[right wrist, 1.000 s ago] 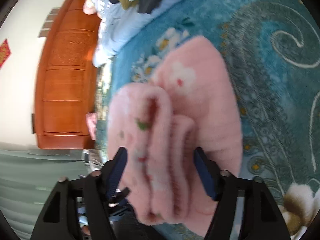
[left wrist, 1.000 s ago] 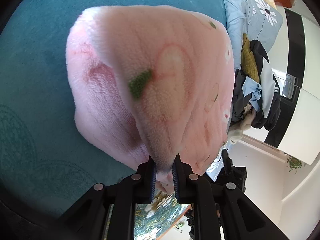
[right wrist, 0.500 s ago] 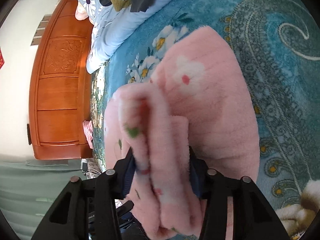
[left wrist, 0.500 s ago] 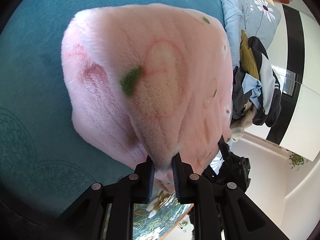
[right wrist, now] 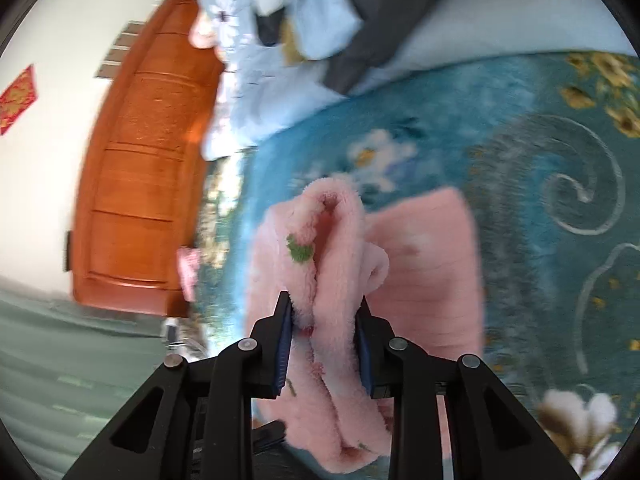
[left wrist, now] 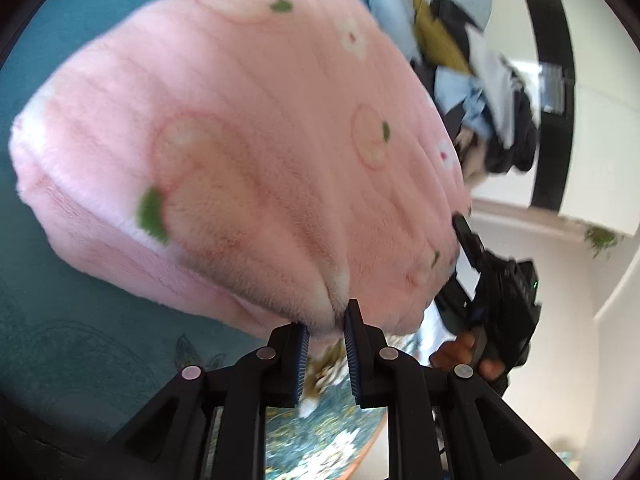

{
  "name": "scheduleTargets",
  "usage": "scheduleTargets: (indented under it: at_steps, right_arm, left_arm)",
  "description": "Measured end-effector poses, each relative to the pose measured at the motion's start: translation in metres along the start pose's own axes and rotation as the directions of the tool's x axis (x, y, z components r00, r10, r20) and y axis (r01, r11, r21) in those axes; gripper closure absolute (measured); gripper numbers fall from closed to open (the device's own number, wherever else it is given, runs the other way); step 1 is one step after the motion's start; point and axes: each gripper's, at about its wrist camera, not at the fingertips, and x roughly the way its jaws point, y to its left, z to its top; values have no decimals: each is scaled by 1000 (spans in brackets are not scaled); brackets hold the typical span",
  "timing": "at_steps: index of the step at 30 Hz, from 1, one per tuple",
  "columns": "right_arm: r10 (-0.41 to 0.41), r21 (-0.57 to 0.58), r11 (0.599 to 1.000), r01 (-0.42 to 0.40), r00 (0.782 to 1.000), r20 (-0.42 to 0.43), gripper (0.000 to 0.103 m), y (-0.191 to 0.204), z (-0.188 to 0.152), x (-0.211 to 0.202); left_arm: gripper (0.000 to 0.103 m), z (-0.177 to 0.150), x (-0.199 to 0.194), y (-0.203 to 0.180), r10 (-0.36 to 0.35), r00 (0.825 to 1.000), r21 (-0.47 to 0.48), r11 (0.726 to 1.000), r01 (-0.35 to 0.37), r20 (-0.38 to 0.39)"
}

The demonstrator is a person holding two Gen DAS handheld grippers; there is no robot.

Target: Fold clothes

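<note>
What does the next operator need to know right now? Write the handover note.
Left gripper: shut on an edge of the pink fleece garment.
Right gripper: shut on a bunched, several-layer fold of the same garment.
The garment is folded over on itself above the teal floral blanket; an unfolded pile of clothes lies behind it.
Left: lay this fold down flat, release, then fold the pile.

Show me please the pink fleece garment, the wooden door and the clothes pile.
pink fleece garment [left wrist: 256,152]: left wrist view, its broad top face.
wooden door [right wrist: 140,184]: right wrist view, middle panel.
clothes pile [right wrist: 320,12]: right wrist view, light blue piece.
</note>
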Motion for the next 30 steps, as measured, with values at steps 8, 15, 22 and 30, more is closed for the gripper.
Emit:
scheduleTargets:
  at_steps: [8, 15, 22, 30]
  right_arm:
    - [-70, 136, 988, 76, 996, -48, 74, -44, -10, 29]
    - [-96, 77, 992, 101, 993, -65, 73, -38, 1, 15]
    - [-254, -73, 964, 254, 967, 4, 73, -17, 12, -13]
    - [-256, -338, 909, 244, 967, 8, 73, 56, 11, 19]
  left_arm:
    - [83, 6, -7, 24, 28, 1000, -107, 994, -27, 11]
    - [74, 12, -46, 35, -7, 998, -137, 990, 16, 63]
    - [68, 30, -108, 29, 97, 973, -52, 995, -88, 208]
    - [67, 45, -81, -25, 318, 905, 221, 897, -383, 282]
